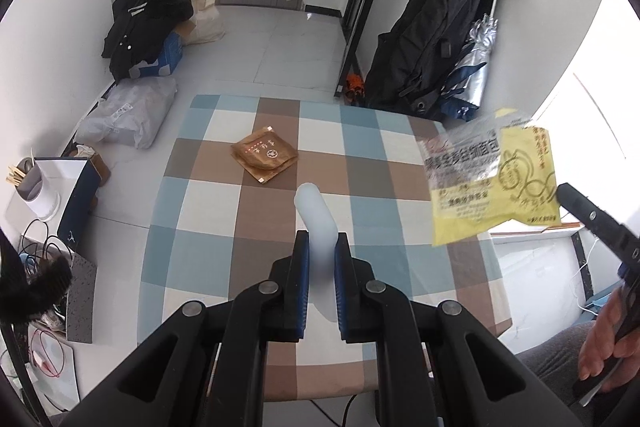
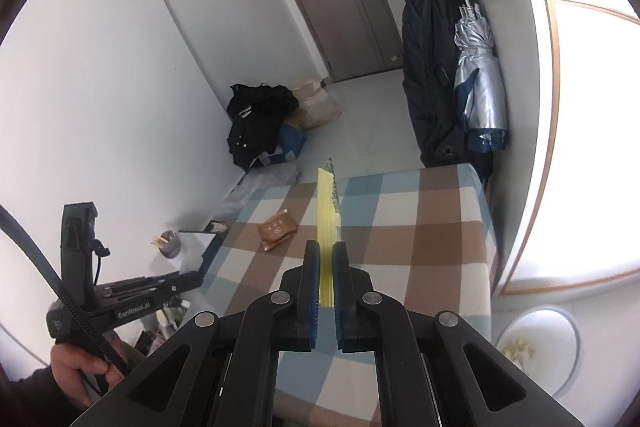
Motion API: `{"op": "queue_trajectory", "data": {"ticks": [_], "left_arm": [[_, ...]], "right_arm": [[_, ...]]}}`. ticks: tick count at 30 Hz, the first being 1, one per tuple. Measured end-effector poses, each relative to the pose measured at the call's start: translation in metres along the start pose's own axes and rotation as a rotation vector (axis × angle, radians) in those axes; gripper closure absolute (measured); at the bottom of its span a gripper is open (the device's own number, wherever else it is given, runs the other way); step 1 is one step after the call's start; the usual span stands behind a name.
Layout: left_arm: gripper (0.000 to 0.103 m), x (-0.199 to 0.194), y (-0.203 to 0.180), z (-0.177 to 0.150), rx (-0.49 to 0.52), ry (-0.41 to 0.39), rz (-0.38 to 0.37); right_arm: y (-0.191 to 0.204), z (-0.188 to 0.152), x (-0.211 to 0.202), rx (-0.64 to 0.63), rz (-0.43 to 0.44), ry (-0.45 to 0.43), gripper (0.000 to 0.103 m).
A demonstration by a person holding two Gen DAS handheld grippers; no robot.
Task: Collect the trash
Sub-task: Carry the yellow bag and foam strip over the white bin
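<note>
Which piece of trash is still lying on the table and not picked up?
The brown wrapper lies flat on the checked table. The yellow wrapper is up in the right gripper, and the white tube is in the left gripper.

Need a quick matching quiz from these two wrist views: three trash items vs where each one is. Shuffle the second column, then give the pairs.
Items:
1. white tube
2. yellow wrapper
3. brown packet

Places:
A. lying on the checked tablecloth
B. clamped in the left gripper
C. clamped in the right gripper

Pairs: 1-B, 2-C, 3-A
</note>
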State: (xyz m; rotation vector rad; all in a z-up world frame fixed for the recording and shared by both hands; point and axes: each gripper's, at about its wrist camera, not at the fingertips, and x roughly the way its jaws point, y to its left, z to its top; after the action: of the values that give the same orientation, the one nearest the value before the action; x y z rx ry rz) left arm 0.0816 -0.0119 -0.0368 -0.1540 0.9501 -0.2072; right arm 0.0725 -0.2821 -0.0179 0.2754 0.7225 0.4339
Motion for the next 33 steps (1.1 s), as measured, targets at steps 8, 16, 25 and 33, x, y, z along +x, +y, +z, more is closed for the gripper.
{"op": "queue_trajectory", "data": {"ticks": [8,16,25,33], "left_arm": [[0.096,-0.023,-0.015,-0.001,0.021,-0.036,-0.058],[0.096,-0.040,-0.052,0.003,0.069,-0.070,-0.118],[0.096,-0.042,-0.116,0.016,0.129,-0.085,-0.207],[0.096,-0.015,-0.180,0.023,0.198,-0.041,-0.279]], "right_arm": [[0.009,-0.018,-0.036,0.012,-0.010,-0.056,0.098],[0.001,-0.017,-0.090,0.028,-0.042,-0.153,0.098],[-0.039,-0.013,-0.141,0.046,-0.123,-0.228,0.098],[-0.102,-0.022,-0.154,0.163,-0.212,-0.242,0.098]]}}
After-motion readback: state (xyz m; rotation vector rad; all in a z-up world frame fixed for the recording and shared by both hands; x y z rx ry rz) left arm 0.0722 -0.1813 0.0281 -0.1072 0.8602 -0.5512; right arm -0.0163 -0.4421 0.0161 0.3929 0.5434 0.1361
